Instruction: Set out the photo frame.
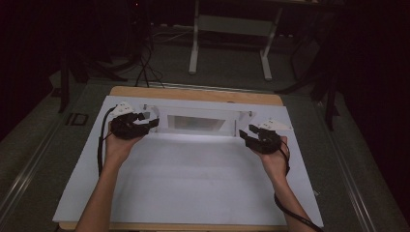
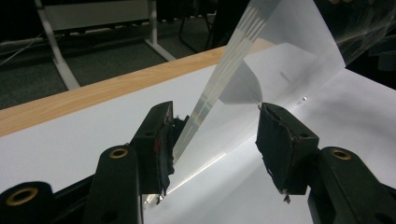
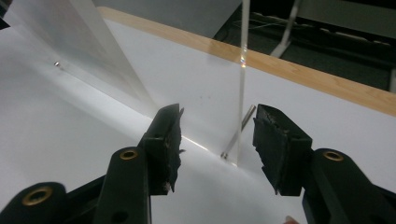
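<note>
Two tools flank clear acrylic box [image 1: 198, 122] on white sheet [image 1: 193, 183] at counter [image 1: 193, 94] far side. Left tool [image 1: 153, 123] jaws apart, box edge between them. Right tool [image 1: 244, 135] jaws spread around box's end panel. Metal pin [image 3: 238, 133] lies beside panel.

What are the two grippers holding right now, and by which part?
Nothing is held. The left gripper and right gripper are both open, each with its jaws on either side of an end edge of the clear stand, not closed on it.
</note>
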### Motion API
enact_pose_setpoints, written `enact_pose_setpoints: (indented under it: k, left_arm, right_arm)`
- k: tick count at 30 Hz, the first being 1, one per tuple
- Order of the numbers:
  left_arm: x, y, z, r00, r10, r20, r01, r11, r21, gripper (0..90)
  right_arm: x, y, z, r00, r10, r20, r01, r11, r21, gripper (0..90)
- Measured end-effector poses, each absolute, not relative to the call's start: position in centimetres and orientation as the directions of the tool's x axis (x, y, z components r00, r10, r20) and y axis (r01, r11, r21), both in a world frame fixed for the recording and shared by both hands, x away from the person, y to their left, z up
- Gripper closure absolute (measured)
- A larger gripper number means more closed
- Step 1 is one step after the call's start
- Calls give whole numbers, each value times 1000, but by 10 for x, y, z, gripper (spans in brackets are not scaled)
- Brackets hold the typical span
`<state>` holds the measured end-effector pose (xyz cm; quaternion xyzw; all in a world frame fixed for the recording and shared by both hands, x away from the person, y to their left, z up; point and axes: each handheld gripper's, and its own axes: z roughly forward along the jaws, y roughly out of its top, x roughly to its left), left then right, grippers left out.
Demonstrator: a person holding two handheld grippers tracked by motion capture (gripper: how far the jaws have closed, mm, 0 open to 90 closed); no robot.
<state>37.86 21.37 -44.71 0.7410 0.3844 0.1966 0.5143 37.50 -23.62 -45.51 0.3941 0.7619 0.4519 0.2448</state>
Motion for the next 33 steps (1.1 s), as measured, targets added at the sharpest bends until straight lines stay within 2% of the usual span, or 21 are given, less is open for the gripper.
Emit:
enact_pose_setpoints:
  k: [5,9,10,12,17,23,33]
  left_arm:
    - [382,215,-447,636,764,-107,363,-174,915,468]
    - [385,216,-450,635,766,-99,350,-171,921,355]
    - [387,217,-452,635,764,-111,349,-156,924,355]
    - [391,216,-455,643,755,-127,350,-142,926,299]
    - [395,207,-460,668,734,-119,346,-165,923,299]
    - [397,204,-464,652,751,-105,332,-158,930,379]
    - [402,200,-470,611,788,-74,288,-134,948,386]
  right_arm:
    - [390,-234,-456,-574,819,-9,381,277,882,514]
    - [396,-236,-455,-588,809,27,394,257,882,491]
    - [397,-236,-455,-588,808,27,393,256,883,491]
    - [397,-237,-456,-592,806,27,390,257,885,491]
    - [398,-237,-455,-593,804,25,387,258,885,495]
    - [402,-237,-456,-595,803,32,384,249,889,505]
    - [413,-231,-460,-605,796,18,361,255,897,517]
